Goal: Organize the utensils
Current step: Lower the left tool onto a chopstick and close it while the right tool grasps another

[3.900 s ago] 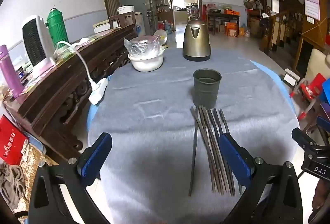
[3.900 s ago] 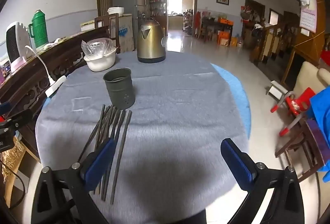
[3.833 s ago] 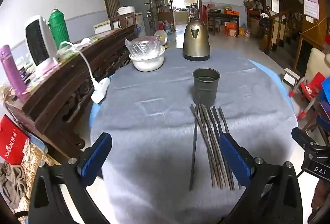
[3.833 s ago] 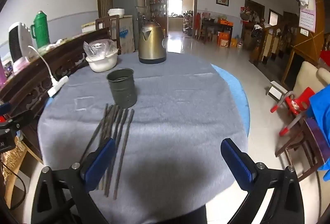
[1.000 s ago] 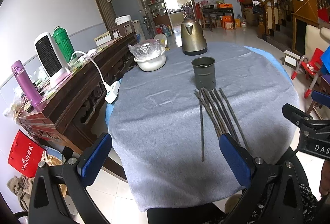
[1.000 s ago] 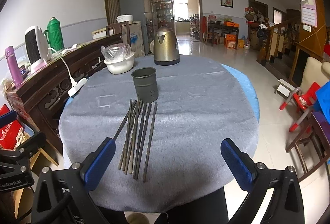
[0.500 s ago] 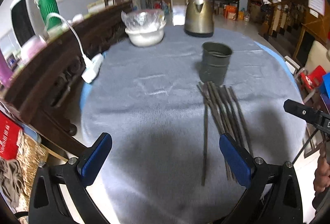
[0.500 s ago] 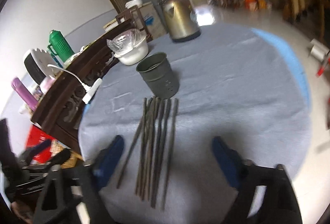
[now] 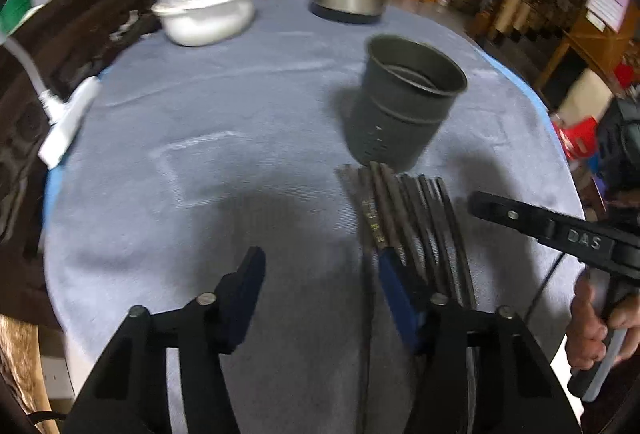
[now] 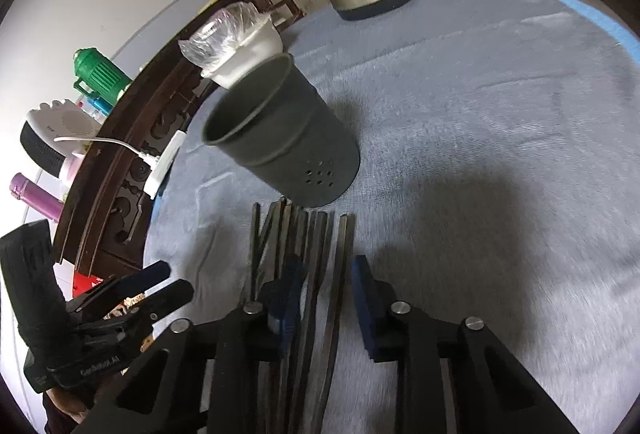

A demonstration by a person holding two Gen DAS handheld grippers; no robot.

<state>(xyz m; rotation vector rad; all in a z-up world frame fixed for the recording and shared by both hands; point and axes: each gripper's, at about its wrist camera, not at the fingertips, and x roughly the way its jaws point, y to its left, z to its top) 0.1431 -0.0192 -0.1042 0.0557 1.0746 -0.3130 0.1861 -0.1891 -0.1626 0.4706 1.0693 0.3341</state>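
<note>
Only two pieces of lettering can be read. In the left wrist view, at the right edge a little below the middle, the raised letters "DAS" stand on the black arm of the right gripper (image 9: 476,200), just above the hand (image 9: 592,330) that grips its handle. In the right wrist view, in the lower left corner, a pale line of small print stands on the black body of the left gripper (image 10: 160,284); it is blurred and seems to begin "Can", but the rest cannot be made out. The sheet on the wall (image 9: 606,0) at the upper right of the left wrist view carries print too small to read.
</note>
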